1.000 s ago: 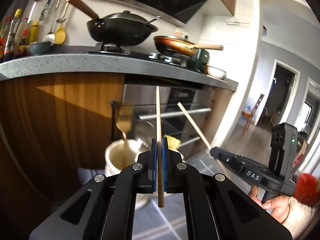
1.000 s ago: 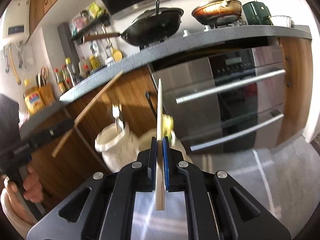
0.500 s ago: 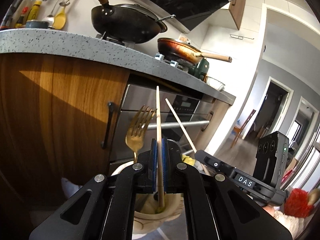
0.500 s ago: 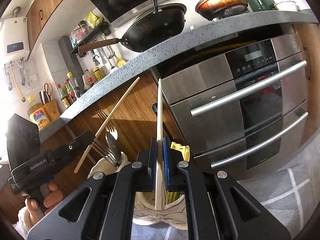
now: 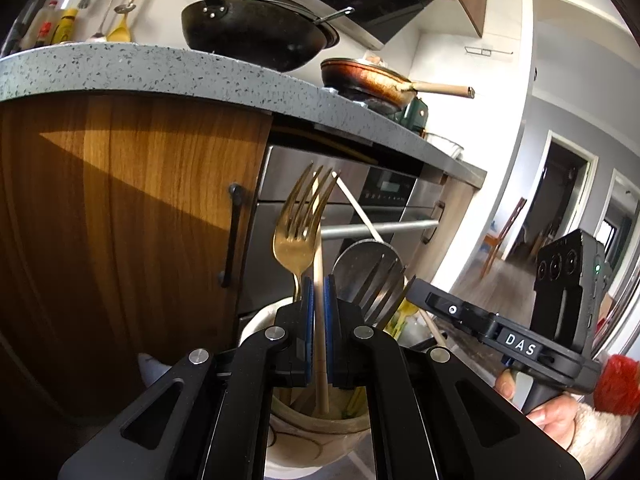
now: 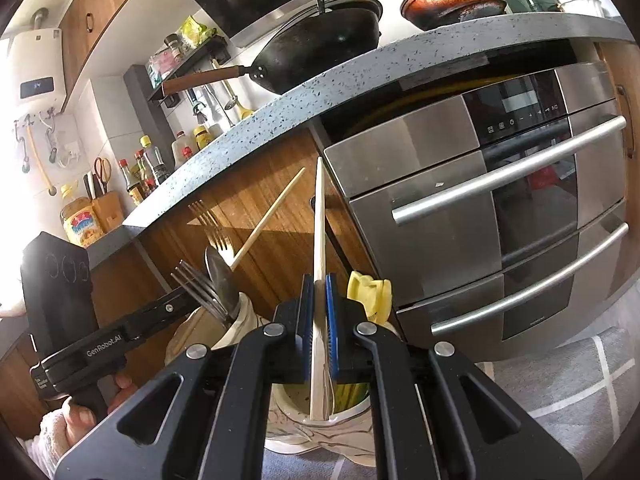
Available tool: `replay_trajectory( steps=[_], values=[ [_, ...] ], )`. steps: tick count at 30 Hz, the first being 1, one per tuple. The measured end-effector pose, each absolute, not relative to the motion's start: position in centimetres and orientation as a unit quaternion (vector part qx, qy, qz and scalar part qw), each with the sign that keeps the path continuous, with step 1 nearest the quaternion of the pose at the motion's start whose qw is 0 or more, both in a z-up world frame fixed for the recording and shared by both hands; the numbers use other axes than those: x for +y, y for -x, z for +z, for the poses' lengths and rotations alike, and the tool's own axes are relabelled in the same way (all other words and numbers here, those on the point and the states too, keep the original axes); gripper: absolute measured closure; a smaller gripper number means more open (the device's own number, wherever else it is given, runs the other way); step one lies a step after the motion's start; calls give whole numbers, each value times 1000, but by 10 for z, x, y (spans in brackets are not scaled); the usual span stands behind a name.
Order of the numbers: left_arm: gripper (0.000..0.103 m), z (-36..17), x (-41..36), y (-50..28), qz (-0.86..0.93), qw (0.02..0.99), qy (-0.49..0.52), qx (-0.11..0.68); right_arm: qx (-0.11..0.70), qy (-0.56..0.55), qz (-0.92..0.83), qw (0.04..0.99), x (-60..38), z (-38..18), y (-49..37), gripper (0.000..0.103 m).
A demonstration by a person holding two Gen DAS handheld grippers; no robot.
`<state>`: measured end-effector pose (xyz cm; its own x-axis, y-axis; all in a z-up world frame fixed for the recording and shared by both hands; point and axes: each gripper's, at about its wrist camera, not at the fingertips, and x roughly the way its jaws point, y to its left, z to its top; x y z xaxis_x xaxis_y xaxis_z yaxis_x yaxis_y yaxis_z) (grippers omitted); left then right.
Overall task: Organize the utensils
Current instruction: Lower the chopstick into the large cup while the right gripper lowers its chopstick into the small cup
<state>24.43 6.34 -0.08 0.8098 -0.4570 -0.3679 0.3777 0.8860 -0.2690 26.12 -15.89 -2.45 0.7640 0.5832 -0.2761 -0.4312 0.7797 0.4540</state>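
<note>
Both of my tongs have come down and closer to the holder since a second ago; it was low and small in view then, and now sits right under the jaws.

Item, left gripper [image 5: 318,308]: blue pads pressed together on a wooden chopstick [image 5: 319,280], held nearly upright, lower end inside the cream utensil holder [image 5: 256,320].

Item, right gripper [image 6: 319,312]: jaws likewise clamped on a second chopstick [image 6: 320,220], upright, its lower end inside the holder's other compartment [image 6: 288,404], beside yellow-green sticks.

Item, holder contents, left-wrist view: gold fork [image 5: 300,232] standing tines up just behind my left pads; steel fork [image 5: 382,288] and spoon [image 5: 360,260] leaning to the right of it; a yellow piece [image 6: 368,292] pokes up past my right jaws.

Item, my right hand [image 5: 556,416] on its handle, at the right edge.

Item, beyond: wooden cabinet door [image 5: 120,220], steel oven [image 6: 480,200] with bar handles, speckled grey counter [image 5: 160,76].

Item, farthest: black wok [image 5: 256,36] and copper-coloured frying pan [image 5: 368,80] on top of the counter.
</note>
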Motion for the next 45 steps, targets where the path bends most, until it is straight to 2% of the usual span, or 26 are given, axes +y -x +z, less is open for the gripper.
replay_trajectory(
  steps=[13, 24, 37, 45],
  values=[
    [98, -5, 52, -246, -211, 952, 55, 215, 207, -189, 280, 918, -159, -26, -259, 97],
    [98, -7, 55, -244, -211, 952, 61, 212, 215, -226, 289, 905, -161, -35, -268, 97],
    [98, -8, 54, -244, -219, 950, 68, 211, 153, -143, 247, 946, -137, -38, -258, 97],
    [98, -7, 54, -244, -218, 951, 66, 210, 152, -133, 246, 948, -138, -42, -256, 97]
  ],
)
